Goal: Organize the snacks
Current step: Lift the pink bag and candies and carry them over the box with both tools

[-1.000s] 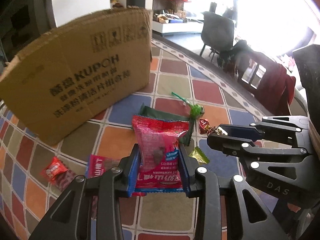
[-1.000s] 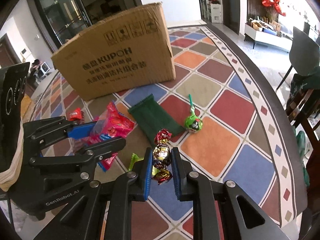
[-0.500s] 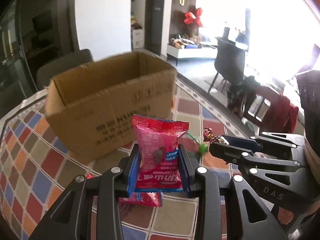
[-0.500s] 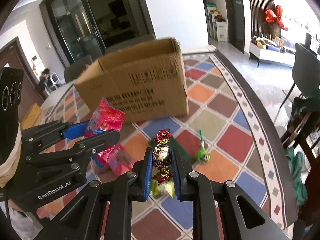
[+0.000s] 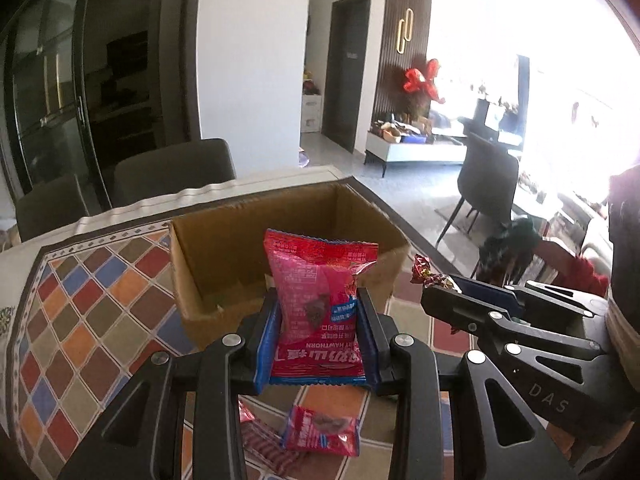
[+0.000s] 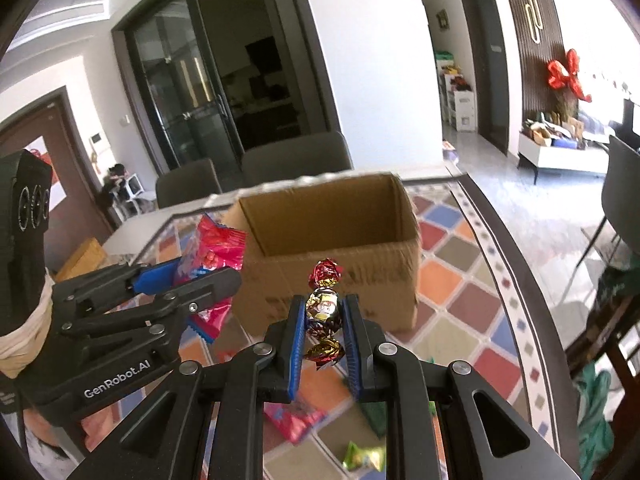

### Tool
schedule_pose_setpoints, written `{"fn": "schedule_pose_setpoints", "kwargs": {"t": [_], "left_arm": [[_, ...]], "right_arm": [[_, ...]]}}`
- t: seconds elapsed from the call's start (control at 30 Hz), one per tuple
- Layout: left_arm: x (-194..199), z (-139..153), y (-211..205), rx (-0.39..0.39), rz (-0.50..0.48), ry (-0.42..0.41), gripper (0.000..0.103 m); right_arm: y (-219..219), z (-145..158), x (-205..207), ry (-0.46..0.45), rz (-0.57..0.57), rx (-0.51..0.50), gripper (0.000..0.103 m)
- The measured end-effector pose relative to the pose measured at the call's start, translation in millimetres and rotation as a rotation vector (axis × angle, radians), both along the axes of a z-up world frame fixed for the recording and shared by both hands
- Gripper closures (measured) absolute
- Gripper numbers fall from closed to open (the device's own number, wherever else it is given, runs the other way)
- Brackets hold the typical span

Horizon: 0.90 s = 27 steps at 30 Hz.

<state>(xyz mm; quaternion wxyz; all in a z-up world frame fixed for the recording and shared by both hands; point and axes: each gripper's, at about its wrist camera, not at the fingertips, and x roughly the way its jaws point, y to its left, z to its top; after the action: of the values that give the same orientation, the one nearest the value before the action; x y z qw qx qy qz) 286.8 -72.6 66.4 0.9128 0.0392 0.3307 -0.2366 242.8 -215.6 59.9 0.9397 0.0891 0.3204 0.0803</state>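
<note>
Above the checkered tablecloth point(image 5: 80, 312) we see the left gripper point(image 5: 318, 336) clamping a red snack packet point(image 5: 320, 300), the right gripper point(image 6: 322, 320) pinching a foil candy point(image 6: 323, 308); the open cardboard box point(image 6: 332, 240) stands just ahead, loose packets point(image 5: 320, 432) lying below.

Desk point(image 5: 92, 312) carries a cloth in a diamond check of red, orange, blue and olive with a pale patterned border. Two dark upholstered chairs point(image 6: 296, 160) stand side by side at its far edge. Behind them, black-framed glass doors point(image 6: 188, 92) set in a white wall. Dark slatted wall panel point(image 5: 404, 40) with a gold loop ornament; a red bow point(image 6: 566, 74) hangs on it, above a low white cabinet point(image 6: 560, 156) with assorted items on top. Grey dining chair point(image 5: 486, 180) stands on the tiled floor. Brown door point(image 6: 72, 140) at far left.
</note>
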Motion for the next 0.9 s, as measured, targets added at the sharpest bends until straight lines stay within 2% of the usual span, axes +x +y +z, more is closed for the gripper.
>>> {"fn": "schedule_pose_setpoints", "kwargs": {"t": [0.3,0.47,0.9], "left_arm": [[37.4,13.4,14.0,-0.027,0.041,0.035,0.068],[60.3,17.2,14.1,-0.014,0.056,0.057,0.068],[117.3,-4.4,12.1,0.005,0.084,0.173,0.067]], "right_arm": [[8.0,23.6,38.1,-0.024,0.036,-0.003,0.083],[13.2,28.8,63.3,-0.019,0.055,-0.031,0.083],[13.9,14.8,126.3,0.069,0.069,-0.057,0.083]]}}
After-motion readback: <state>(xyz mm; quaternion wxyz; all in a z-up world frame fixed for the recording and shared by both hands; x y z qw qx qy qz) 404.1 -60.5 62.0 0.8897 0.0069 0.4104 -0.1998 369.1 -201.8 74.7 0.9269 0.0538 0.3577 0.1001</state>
